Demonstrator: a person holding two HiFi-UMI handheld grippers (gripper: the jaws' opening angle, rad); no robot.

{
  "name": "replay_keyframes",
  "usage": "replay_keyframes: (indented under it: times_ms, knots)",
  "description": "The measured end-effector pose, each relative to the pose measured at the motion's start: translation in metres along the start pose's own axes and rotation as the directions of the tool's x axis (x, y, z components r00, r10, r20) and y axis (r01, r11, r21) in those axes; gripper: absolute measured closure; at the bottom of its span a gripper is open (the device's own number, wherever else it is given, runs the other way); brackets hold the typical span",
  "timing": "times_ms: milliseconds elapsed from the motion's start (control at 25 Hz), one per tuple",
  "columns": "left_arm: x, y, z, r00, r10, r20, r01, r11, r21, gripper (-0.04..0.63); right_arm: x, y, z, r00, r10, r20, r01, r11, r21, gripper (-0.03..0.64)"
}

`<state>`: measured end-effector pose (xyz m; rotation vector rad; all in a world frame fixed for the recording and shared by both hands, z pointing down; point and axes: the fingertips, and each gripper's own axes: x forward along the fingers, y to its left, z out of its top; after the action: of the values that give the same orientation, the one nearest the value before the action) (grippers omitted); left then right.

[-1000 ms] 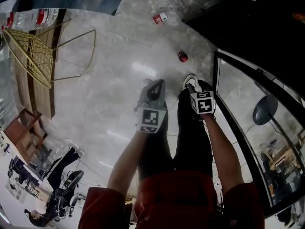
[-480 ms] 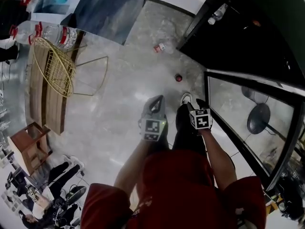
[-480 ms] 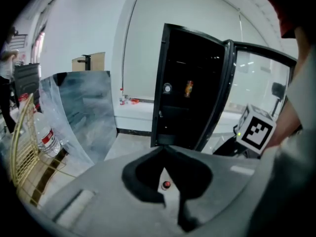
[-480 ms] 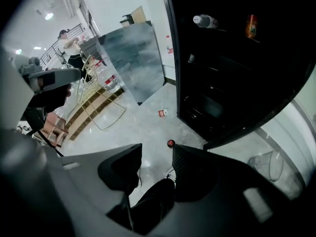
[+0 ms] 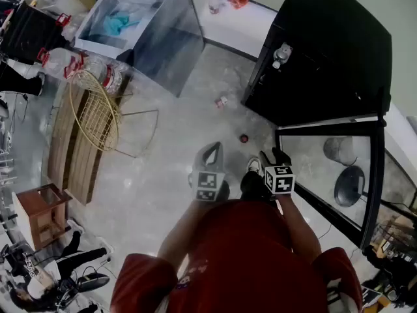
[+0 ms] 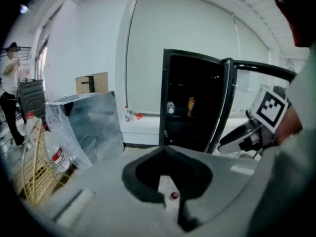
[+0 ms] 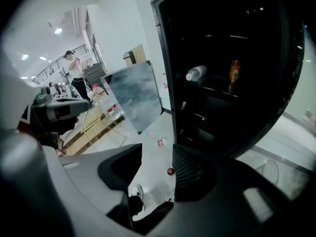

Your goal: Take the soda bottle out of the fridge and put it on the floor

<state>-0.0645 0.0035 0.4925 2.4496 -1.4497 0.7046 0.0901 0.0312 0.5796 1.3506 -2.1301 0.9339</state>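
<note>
The soda bottle (image 5: 244,137) stands upright on the floor (image 5: 163,175) at twelve o'clock from both grippers, its long axis vertical and its red cap pointing up, with the open fridge (image 5: 326,57) at one o'clock. The left gripper (image 5: 213,150) has its jaw tips together on nothing, while the right gripper (image 5: 272,155) is spread and empty. Only the right gripper view shows an orange bottle (image 7: 234,72) upright inside the fridge, at three o'clock from a clear bottle (image 7: 196,73) lying on its side.

**Cam layout: one overhead, two riding the grippers**

Head cam: high up, aimed steeply down over the person's torso. left gripper (image 5: 213,149) and right gripper (image 5: 268,155) mid-frame, fridge (image 5: 326,57) upper right.

Left gripper cam: looks along its jaws at the open fridge from well back.

Right gripper cam: tilted down, fridge nearer, filling the right side.

All three share the fridge and the small red object (image 5: 244,137) on the floor (image 5: 169,175).
</note>
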Motion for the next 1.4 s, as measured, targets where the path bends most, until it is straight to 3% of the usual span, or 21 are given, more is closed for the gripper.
replay_keyframes:
  times_ms: [160,360,520,640,760,920,1000,1200,1400]
  knots:
    - [-0.014,0.006,0.035,1.0,0.011,0.027,-0.011,1.0,-0.013,0.595,-0.033,0.007,0.059,0.991,-0.006,0.133,0.007,1.0,-0.01,0.439]
    - [-0.034,0.01,0.092,0.993,0.011,0.113,-0.014,1.0,0.025,0.596,-0.065,0.009,0.121,0.971,-0.037,0.235,0.043,0.999,-0.019,0.439]
    - [-0.055,0.014,0.137,0.972,0.025,0.232,-0.032,0.999,0.027,0.595,-0.099,0.012,0.163,0.941,-0.053,0.336,0.063,0.998,-0.018,0.439]
    - [-0.07,0.021,0.165,0.956,0.04,0.29,-0.062,0.996,0.068,0.595,-0.125,0.02,0.194,0.905,-0.052,0.422,0.087,0.994,-0.064,0.439]
    - [-0.09,0.029,0.199,0.915,0.076,0.395,-0.121,0.989,0.088,0.595,-0.157,0.038,0.227,0.839,-0.005,0.543,0.097,0.985,-0.14,0.439]
    - [-0.115,0.032,0.232,0.831,0.103,0.546,-0.194,0.975,0.112,0.595,-0.186,0.058,0.253,0.739,0.065,0.671,0.1,0.974,-0.203,0.439]
    - [-0.124,0.032,0.238,0.81,0.101,0.578,-0.204,0.972,0.116,0.596,-0.192,0.062,0.257,0.714,0.052,0.699,0.152,0.962,-0.227,0.439]
    - [-0.131,0.033,0.238,0.801,0.099,0.59,-0.212,0.969,0.126,0.596,-0.191,0.065,0.254,0.715,0.039,0.698,0.17,0.959,-0.227,0.439]
    - [-0.129,0.031,0.231,0.818,0.111,0.564,-0.209,0.972,0.112,0.595,-0.191,0.065,0.25,0.719,0.038,0.694,0.171,0.958,-0.23,0.439]
